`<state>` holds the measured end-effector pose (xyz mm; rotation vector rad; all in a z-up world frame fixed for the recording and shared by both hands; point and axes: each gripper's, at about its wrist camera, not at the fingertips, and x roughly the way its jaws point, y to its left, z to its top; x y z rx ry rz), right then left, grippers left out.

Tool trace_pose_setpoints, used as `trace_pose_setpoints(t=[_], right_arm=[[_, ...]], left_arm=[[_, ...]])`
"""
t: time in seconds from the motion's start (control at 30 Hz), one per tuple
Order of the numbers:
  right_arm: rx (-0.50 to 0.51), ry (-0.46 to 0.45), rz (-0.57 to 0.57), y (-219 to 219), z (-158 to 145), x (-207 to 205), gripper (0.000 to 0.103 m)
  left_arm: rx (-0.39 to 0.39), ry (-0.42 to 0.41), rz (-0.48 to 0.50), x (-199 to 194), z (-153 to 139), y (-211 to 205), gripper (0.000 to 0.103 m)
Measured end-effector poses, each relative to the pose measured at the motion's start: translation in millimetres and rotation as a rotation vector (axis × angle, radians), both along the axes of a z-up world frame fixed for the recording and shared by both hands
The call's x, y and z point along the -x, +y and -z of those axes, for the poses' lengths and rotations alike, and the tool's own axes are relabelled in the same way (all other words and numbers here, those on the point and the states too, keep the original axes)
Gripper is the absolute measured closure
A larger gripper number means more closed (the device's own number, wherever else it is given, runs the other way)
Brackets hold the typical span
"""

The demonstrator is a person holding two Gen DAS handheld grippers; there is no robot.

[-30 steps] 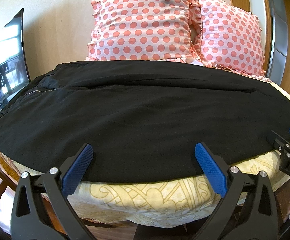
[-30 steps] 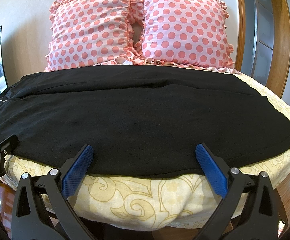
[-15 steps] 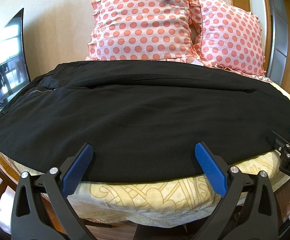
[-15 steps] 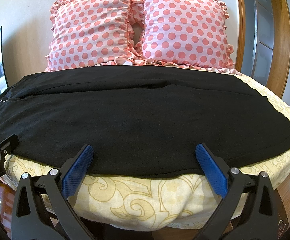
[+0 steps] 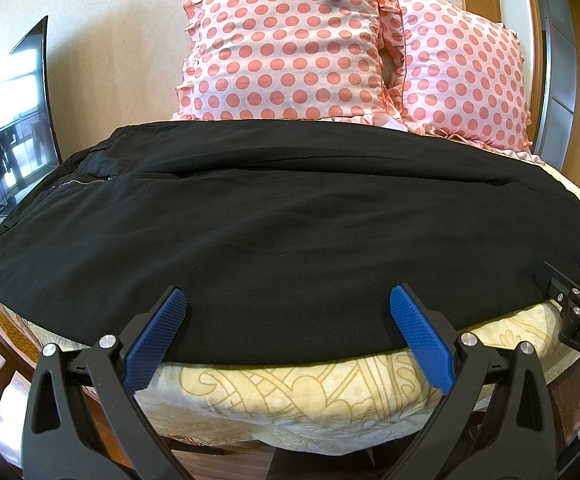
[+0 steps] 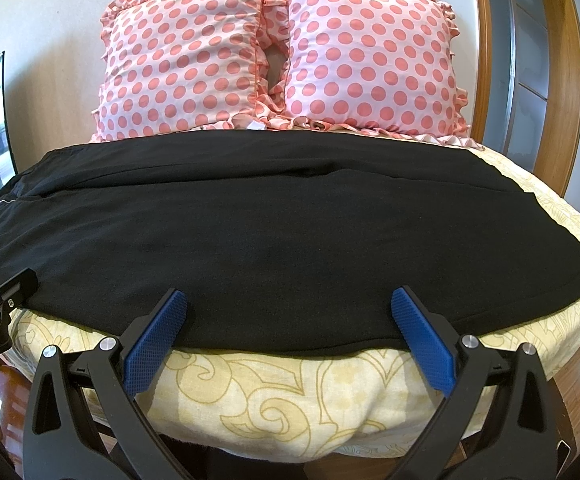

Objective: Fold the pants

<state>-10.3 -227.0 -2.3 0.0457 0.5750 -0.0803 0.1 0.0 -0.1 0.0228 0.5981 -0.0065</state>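
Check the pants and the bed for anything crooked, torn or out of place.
Nothing stands out. The black pants lie flat and smooth across the bed, zipper end to the left, with no tear or bunching visible. Both pillows stand upright behind them.

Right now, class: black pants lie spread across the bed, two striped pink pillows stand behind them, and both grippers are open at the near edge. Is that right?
One detail is wrong: the pillows are polka-dotted, not striped, as the right wrist view shows. The pants do lie spread on the bed, with the left gripper and right gripper open.
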Motion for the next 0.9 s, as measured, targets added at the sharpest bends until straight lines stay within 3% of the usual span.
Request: trace_pose_setpoints(t=[0.9], right_arm=[[-0.003, 0.006, -0.005, -1.5, -1.0, -1.5, 0.001]], left_arm=[[-0.001, 0.001, 0.001, -0.1, 0.0, 0.0, 0.002]])
